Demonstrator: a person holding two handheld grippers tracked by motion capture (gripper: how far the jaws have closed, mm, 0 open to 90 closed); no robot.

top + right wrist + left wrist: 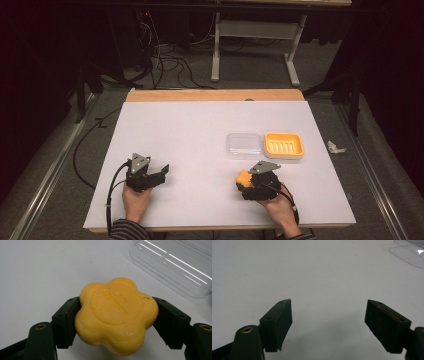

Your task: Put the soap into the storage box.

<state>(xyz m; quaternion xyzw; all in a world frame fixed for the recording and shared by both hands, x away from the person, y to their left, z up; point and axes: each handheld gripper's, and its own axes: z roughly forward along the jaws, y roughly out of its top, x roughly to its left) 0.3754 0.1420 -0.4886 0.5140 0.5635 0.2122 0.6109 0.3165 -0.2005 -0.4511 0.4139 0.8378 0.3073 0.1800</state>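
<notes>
- the right gripper point(243, 179) sits at the near right of the white table point(200, 130), held in the person's right hand point(280, 210).
- its jaws are clamped on a yellow flower-shaped soap point(115, 315), one black jaw pressing each side of the bar; in the right gripper view the soap's flat top faces up, with faint raised lettering too blurred to read.
- in the high view the soap point(243, 177) shows as an orange-yellow lump at the front of that gripper, just above the table, towards the near edge and right of the middle.
- the left gripper point(162, 172) rests at the near left, held in the person's left hand point(136, 197); a black cable trails from it off the near left edge.
- in the left gripper view its jaws stand wide apart with only bare white table between them, gripping nothing.
- a clear plastic lid point(244, 145) lies on the table beyond the right gripper, its corner also showing at the top right of the left gripper view point(409, 253).
- a yellow soap dish point(283, 144) sits just beside the lid, on its right, the two touching or very nearly so.
- the two grippers are well apart from each other.
- a crumpled white scrap point(334, 147) lies on the floor off the table's right edge.
</notes>
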